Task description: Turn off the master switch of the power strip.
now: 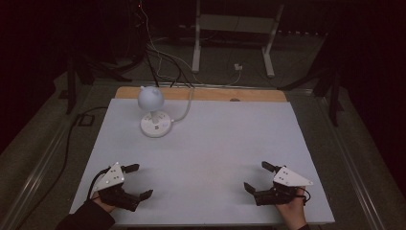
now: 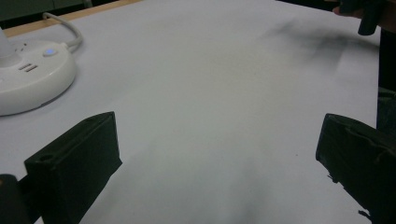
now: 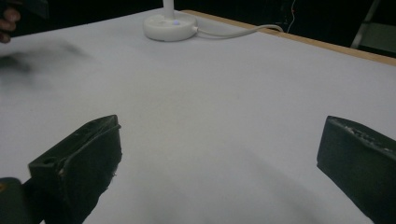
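A white desk lamp (image 1: 152, 109) with a round head stands on a round base (image 2: 28, 74) at the back left of the white table (image 1: 210, 153); its base (image 3: 170, 25) has a small lit button and a white cable trailing back. My left gripper (image 1: 138, 181) rests near the front left edge, jaws wide open with bare table between them (image 2: 219, 154). Near the front right edge my right gripper (image 1: 258, 176) also stands open, nothing between its jaws (image 3: 219, 154). Both point inward toward the table's middle.
A wooden strip (image 1: 201, 93) runs along the table's far edge. Beyond it are dark floor, loose cables (image 1: 163, 57) and a white metal stand (image 1: 234, 28). A black cable (image 1: 72, 139) runs down the left side.
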The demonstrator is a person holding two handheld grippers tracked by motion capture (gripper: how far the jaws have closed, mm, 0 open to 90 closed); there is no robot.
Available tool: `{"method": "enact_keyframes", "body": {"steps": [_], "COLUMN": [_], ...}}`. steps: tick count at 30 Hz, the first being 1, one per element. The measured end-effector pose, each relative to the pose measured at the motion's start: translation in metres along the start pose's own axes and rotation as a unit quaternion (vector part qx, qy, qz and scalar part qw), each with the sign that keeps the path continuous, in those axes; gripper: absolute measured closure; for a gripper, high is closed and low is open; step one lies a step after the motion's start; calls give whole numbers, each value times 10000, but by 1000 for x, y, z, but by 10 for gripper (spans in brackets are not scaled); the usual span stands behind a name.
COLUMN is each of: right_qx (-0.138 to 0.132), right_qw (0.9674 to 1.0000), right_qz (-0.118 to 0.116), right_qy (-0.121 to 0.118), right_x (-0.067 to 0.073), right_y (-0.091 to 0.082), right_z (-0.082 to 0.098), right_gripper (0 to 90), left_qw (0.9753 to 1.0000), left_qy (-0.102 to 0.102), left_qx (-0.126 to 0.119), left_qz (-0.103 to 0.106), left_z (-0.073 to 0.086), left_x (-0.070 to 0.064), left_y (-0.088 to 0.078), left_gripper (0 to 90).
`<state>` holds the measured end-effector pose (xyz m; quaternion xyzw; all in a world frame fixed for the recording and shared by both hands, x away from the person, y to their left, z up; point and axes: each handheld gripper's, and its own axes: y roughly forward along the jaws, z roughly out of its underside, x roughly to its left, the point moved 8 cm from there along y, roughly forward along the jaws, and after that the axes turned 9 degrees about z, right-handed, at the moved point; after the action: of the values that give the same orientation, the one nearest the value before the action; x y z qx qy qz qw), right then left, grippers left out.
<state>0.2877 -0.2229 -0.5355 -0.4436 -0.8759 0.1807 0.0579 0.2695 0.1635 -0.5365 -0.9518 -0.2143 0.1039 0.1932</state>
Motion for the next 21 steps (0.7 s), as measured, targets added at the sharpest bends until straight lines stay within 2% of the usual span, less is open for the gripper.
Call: {"method": "enact_keyframes", "body": {"steps": [17,21], "right_qx": [130,36], "right_qw": [9998,9997], "right_qz": [24,115], "right_qy": [-164,-197], "right_x": [1,0], "right_y": [-2,-4], "right_z": [-1,-4], "right_gripper": [0,0], "left_qw": [9999,9997], "left_qy": [70,52], "left_qx": [142,226], "left_qz": [48,114], "left_z": [2,2], "left_x": [-1,-4], "left_y": [3,5], "left_gripper": [3,3]}}
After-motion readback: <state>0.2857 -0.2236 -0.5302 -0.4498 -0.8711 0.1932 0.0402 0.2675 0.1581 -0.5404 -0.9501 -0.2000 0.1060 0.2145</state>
